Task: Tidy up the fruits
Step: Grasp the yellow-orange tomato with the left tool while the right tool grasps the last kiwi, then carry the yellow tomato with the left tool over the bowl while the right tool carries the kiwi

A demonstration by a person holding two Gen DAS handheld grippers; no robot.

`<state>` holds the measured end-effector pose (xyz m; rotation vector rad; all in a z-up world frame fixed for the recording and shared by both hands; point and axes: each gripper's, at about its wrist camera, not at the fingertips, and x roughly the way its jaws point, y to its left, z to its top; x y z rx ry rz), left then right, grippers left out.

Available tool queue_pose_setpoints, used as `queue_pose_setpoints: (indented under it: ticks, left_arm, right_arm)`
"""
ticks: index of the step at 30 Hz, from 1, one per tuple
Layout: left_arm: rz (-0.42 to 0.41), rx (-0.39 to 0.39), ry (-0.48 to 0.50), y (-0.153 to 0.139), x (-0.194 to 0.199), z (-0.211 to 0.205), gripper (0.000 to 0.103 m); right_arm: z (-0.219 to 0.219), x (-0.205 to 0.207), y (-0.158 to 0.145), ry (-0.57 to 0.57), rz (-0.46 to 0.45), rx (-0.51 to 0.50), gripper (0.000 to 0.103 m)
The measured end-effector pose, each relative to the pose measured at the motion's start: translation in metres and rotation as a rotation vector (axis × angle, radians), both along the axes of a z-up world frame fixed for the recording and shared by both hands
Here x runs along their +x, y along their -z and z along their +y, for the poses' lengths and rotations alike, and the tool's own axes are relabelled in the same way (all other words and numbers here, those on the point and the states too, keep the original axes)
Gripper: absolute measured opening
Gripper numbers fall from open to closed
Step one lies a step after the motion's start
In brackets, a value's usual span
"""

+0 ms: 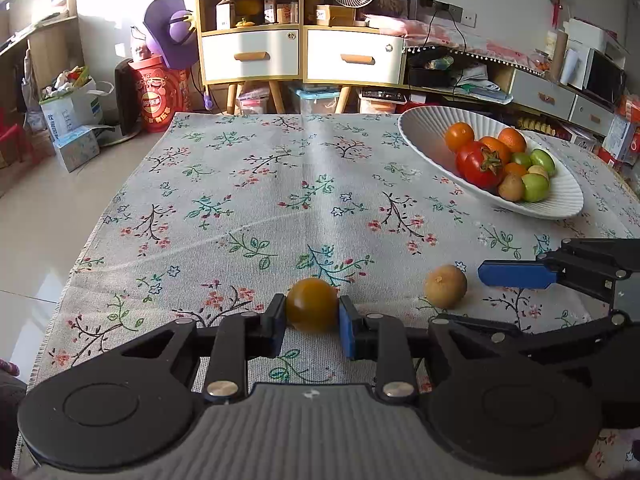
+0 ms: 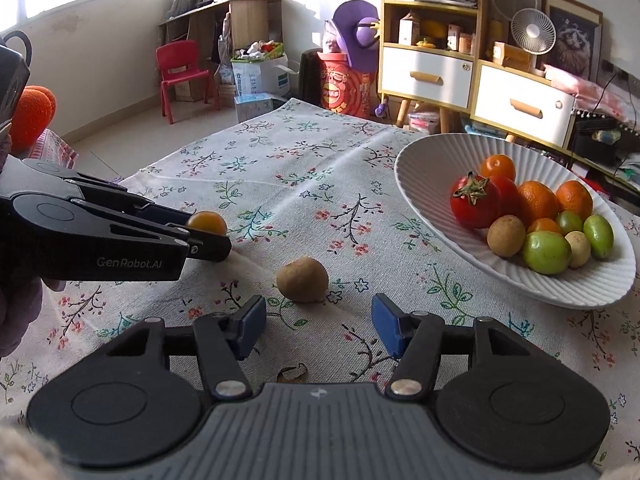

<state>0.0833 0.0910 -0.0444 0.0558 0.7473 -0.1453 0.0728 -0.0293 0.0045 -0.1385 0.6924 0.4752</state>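
My left tool pinches the small orange fruit across its middle, light, smooth, squashable; right tool is spread short of the brown fruit.

A small orange-yellow fruit and a brown round fruit lie near a white ribbed bowl holding mixed fruits.

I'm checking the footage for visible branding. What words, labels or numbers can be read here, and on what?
"GenRobot.AI": white lettering on the side of the left gripper, seen from the right wrist camera.
Red drum on the floor: a round logo and characters, too blurred to read.
Cartons beside it: print too small to read.
Shelf boxes: illegible.
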Motion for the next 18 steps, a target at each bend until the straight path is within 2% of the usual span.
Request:
queue_pose_setpoints:
  ticks: [7, 9, 18]
  left_arm:
    - [0.010, -0.005, 0.004, -0.0002, -0.0039, 0.0031, 0.015]
    - [0.012, -0.009, 0.004, -0.0007, -0.0052, 0.0043, 0.015]
    - [0.020, -0.016, 0.011, -0.0016, -0.0083, 0.0068, 0.015]
  right_arm:
    - [0.0040, 0.0024, -0.0024, -0.020, -0.003, 0.010, 0.035]
    - [0.0054, 0.0030, -0.0023, -0.025, 0.002, 0.012, 0.028]
    - [0.0066, -0.0024, -0.0061, -0.043, 0.003, 0.001, 0.026]
